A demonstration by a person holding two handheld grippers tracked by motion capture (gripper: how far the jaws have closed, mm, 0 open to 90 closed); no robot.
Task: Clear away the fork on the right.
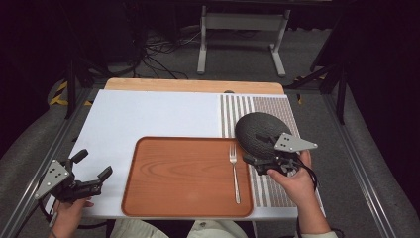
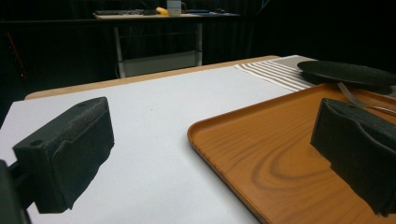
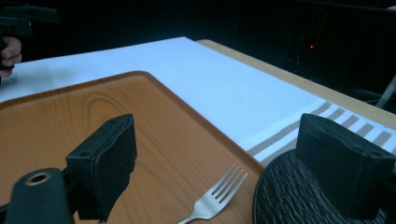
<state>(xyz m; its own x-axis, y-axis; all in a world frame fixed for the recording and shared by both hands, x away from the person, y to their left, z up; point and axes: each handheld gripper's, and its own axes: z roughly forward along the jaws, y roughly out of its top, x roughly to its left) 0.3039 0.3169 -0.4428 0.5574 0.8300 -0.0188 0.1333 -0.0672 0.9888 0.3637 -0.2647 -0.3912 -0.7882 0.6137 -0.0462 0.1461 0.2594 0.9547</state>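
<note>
While jaws gape, fork, tray, no writing.

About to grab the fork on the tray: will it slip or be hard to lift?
The fork looks like thin polished metal, so it will probably stay stiff but may slip between the pads. It lies flat on the smooth tray, so it may slide when pushed. The right gripper beside it is open.

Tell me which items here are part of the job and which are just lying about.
In play: fork, wooden tray, dark textured plate, right gripper, jaws open.
Lying about: striped placemat, white board, left gripper, open and holding nothing.
</note>
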